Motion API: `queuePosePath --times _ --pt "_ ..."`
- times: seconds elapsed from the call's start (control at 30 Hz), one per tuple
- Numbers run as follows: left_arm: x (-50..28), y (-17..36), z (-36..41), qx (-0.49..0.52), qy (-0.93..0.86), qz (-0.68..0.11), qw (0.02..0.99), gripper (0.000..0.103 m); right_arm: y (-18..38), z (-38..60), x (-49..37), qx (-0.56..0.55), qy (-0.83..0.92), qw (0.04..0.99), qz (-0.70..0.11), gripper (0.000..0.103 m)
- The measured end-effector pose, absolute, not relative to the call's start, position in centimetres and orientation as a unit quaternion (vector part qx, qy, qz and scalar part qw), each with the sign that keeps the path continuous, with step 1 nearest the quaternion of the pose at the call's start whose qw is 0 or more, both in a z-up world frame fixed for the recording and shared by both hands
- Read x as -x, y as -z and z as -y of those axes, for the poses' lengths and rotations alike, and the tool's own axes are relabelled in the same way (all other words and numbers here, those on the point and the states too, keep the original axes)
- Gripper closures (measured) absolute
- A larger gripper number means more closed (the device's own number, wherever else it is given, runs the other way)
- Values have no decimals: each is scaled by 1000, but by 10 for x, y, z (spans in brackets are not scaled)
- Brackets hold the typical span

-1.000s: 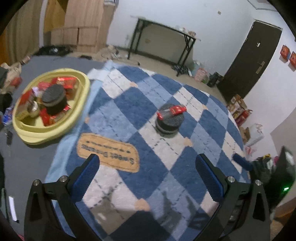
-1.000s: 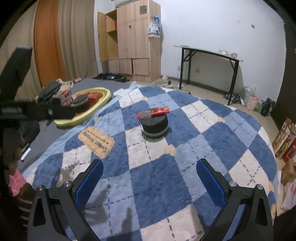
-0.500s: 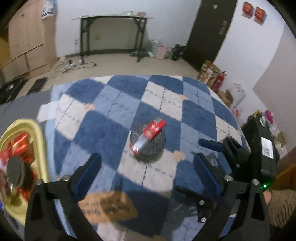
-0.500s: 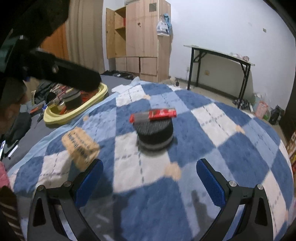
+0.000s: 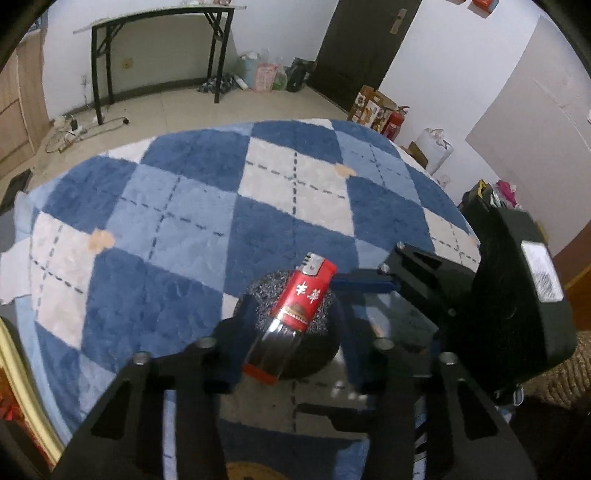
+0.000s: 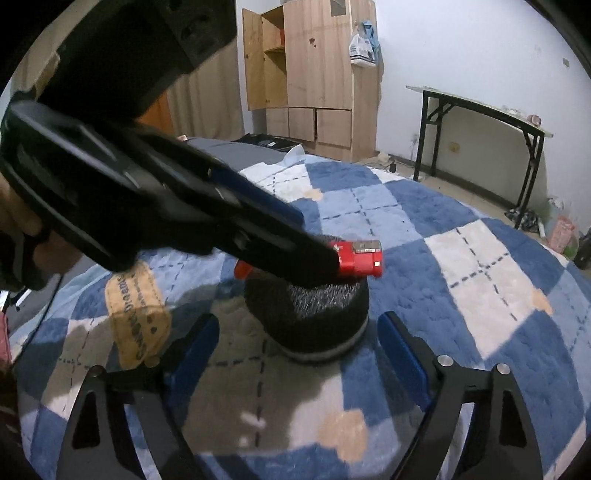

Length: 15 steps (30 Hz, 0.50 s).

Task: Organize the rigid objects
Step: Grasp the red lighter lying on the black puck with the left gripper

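Note:
A red lighter (image 5: pixel 301 306) lies flat on top of a round black puck (image 6: pixel 306 317) on the blue checked rug (image 5: pixel 177 221). My left gripper (image 5: pixel 293 312) reaches down over the puck with its jaws closing. The lighter lies between them, and a small gap shows at each pad. In the right wrist view its finger (image 6: pixel 288 247) crosses the lighter's middle. My right gripper (image 6: pixel 299 332) sits low on the rug with its jaws closing. The puck's near side is between its blue pads (image 6: pixel 195 343), untouched. One right pad (image 5: pixel 364 285) shows beside the puck.
A yellow tray rim (image 5: pixel 18 391) shows at the lower left edge. A tan label patch (image 6: pixel 136 314) lies on the rug left of the puck. Behind stand a black folding table (image 5: pixel 159 22), a wooden cabinet (image 6: pixel 317 74), and boxes with a fire extinguisher (image 5: pixel 395 122).
Both grippers have come in close to the puck and lowered. The left one has rolled and narrowed its jaws around the lighter. The right jaws have narrowed around the puck.

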<state>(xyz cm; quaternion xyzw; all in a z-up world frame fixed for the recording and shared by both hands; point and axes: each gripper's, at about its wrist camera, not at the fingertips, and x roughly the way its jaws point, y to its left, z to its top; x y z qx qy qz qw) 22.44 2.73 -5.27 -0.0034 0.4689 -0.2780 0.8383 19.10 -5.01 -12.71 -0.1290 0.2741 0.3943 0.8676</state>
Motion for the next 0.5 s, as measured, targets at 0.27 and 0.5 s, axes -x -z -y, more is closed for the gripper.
queuePosePath --times 0.27,0.5 --pt "-224 55 -25 -5 270 -467 842 66 133 35 -214 123 -390 870 -276 27" --pt "-220 55 -27 6 258 -454 853 73 134 31 -217 125 -385 873 -273 32"
